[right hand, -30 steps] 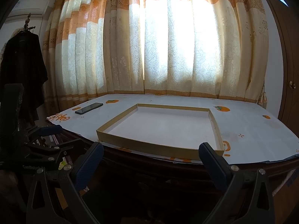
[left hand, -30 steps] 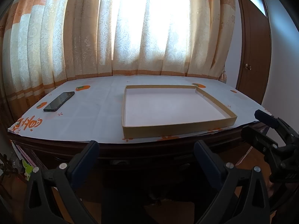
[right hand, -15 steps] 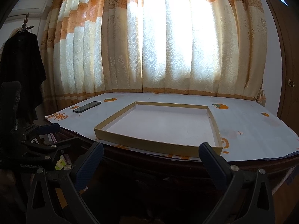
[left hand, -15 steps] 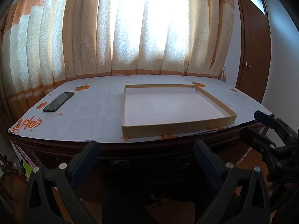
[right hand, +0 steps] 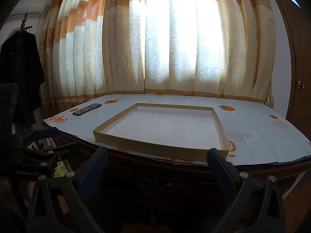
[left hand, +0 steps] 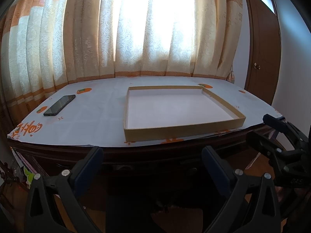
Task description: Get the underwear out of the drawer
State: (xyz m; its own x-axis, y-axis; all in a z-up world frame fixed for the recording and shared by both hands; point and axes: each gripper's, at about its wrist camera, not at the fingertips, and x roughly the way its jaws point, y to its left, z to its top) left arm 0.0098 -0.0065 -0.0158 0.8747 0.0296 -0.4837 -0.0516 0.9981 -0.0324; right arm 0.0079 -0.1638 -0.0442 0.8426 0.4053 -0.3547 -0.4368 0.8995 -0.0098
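My left gripper (left hand: 150, 153) is open and empty, held in front of the dark wooden table's front edge (left hand: 136, 155). My right gripper (right hand: 157, 155) is open and empty too, also just before the table edge (right hand: 175, 167). Each gripper shows in the other's view: the right one at the far right of the left wrist view (left hand: 272, 136), the left one at the far left of the right wrist view (right hand: 50, 139). The space under the tabletop is dark; I cannot make out a drawer or any underwear.
A shallow empty cardboard tray (left hand: 182, 130) (right hand: 155, 147) lies on the white, orange-printed table cover (left hand: 87, 120). A black phone (left hand: 59, 104) (right hand: 86, 109) lies at the left. Curtains (left hand: 155, 29) hang behind; a brown door (left hand: 262, 58) is right; dark clothes (right hand: 19, 73) hang left.
Both views have dropped slightly lower and a little closer to the table edge. Both grippers stay open and empty.
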